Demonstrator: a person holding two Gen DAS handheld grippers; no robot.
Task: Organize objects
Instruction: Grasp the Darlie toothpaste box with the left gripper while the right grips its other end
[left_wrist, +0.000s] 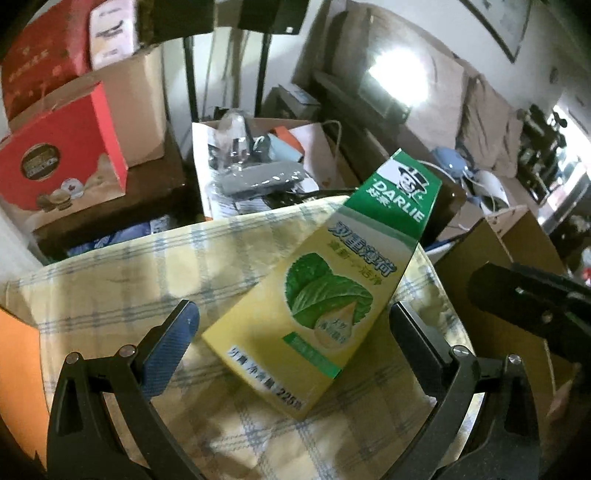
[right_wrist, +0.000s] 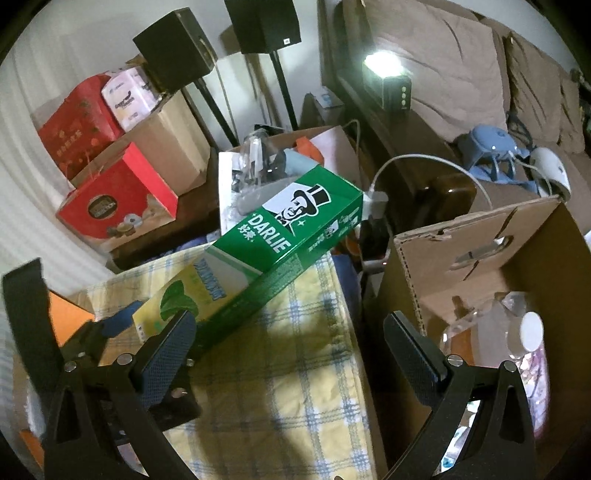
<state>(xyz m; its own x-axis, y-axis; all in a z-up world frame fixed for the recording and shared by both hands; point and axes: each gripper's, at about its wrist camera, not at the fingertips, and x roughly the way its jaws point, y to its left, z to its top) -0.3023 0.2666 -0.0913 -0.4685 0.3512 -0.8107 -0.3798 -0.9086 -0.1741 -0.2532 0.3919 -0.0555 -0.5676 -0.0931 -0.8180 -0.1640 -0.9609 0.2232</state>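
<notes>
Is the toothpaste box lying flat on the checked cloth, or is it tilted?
Tilted. The toothpaste box rises with its green end off the checked cloth; the yellow end sits low between the open left gripper's fingers.

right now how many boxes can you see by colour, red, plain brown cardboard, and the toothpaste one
Red boxes: 2, the front one and the taller one behind
Plain brown cardboard boxes: 2, one at right and one behind the red front one
Green and yellow toothpaste box: 1
Total: 5
</notes>
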